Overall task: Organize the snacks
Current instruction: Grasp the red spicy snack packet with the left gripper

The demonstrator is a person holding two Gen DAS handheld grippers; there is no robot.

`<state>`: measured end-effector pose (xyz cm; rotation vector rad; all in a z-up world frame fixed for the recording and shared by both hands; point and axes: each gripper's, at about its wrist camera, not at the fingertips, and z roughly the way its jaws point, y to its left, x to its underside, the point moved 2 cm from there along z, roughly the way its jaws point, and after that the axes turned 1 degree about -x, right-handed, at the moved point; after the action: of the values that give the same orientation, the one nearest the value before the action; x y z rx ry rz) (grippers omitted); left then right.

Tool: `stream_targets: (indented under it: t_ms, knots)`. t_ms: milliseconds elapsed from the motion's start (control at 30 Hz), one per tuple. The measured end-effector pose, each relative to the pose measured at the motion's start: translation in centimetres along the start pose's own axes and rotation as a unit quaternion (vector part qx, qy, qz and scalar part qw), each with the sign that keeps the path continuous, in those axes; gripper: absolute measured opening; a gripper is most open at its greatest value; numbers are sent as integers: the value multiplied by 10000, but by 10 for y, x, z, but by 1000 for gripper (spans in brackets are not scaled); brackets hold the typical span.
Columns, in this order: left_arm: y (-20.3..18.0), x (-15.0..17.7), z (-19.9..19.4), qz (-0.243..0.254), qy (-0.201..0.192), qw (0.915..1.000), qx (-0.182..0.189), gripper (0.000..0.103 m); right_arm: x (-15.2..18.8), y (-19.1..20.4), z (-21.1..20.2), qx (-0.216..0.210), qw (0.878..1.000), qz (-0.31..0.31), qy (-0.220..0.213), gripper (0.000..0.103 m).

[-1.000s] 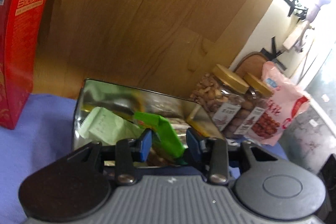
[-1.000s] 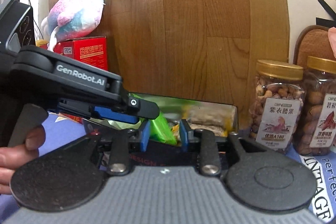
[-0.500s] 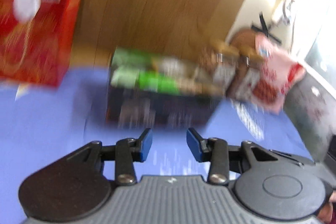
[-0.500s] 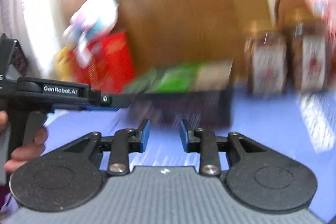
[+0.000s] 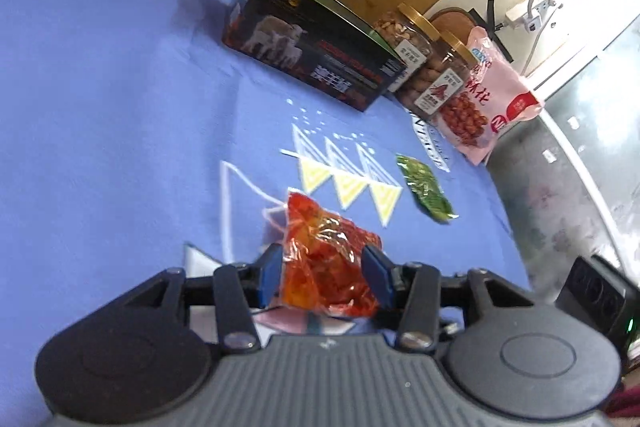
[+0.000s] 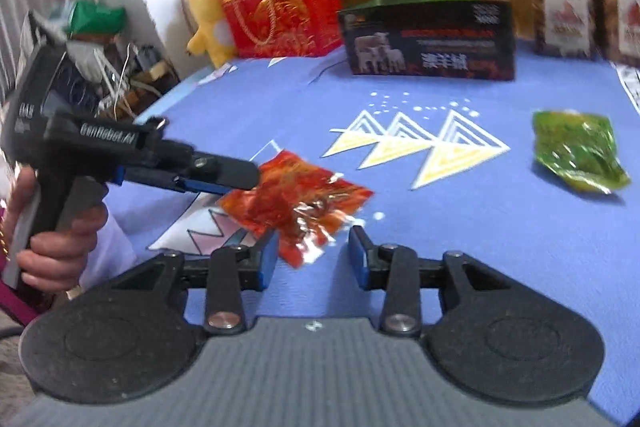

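A red snack packet [image 5: 324,259] lies on the blue cloth [image 5: 100,127]. My left gripper [image 5: 323,277] is open, one finger on each side of the packet, not closed on it. In the right wrist view the same packet [image 6: 296,199] lies just ahead of my open, empty right gripper [image 6: 313,257], and the left gripper [image 6: 216,175] reaches over it from the left. A green snack packet [image 5: 426,189] [image 6: 578,151] lies farther right. The dark open box [image 5: 316,47] [image 6: 432,35] holding snacks stands at the back.
Two nut jars [image 5: 424,51] [image 6: 560,13] and a pink bag [image 5: 492,95] stand right of the box. A red gift box [image 6: 280,3], plush toys [image 6: 208,19] and clutter stand at the back left. The cloth's right edge [image 5: 508,227] drops to a grey surface.
Both grippers pulled back from the box and dropped low over the cloth. The left gripper, which held a green packet over the box, now straddles the red packet.
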<state>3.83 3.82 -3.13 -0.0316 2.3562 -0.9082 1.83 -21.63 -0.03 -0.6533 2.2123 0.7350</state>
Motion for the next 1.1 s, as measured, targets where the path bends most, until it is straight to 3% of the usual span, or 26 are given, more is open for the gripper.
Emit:
stream_targets:
  t_ms: [67, 133, 200, 300, 433, 533, 667, 800, 933, 1100]
  knots:
    - [-6, -1, 8, -26, 14, 10000, 53, 43, 2, 4, 1, 231, 9992, -315, -48, 42]
    - [-11, 1, 14, -14, -15, 10000, -13, 36, 4, 6, 2, 468, 9975, -525, -113, 42]
    - [-13, -2, 19, -8, 7, 9999, -139, 19, 4, 1, 4, 661, 9959, -602, -156, 42]
    - [-9, -5, 26, -213, 104, 9997, -92, 10, 2, -9, 2, 782, 9956, -468, -222, 42]
    - [-9, -6, 30, -243, 114, 9996, -91, 8, 3, -11, 1, 854, 9948, -491, -260, 44]
    - [-9, -7, 29, -185, 58, 9997, -120, 6, 3, -11, -1, 937, 9939, -525, -270, 55]
    - [-18, -5, 21, 164, -278, 9994, 91, 5, 5, -9, 1, 932, 9937, -541, -316, 65]
    - [-30, -2, 18, 648, -458, 9968, 111, 5, 3, -6, 7, 956, 9924, -693, -342, 68]
    - [-38, -5, 18, 854, -524, 9950, -16, 5, -1, -7, 11, 1050, 9906, -767, -427, 57]
    - [-19, -16, 27, 328, -315, 9989, 84, 5, -2, -11, 8, 1076, 9904, -679, -540, 44]
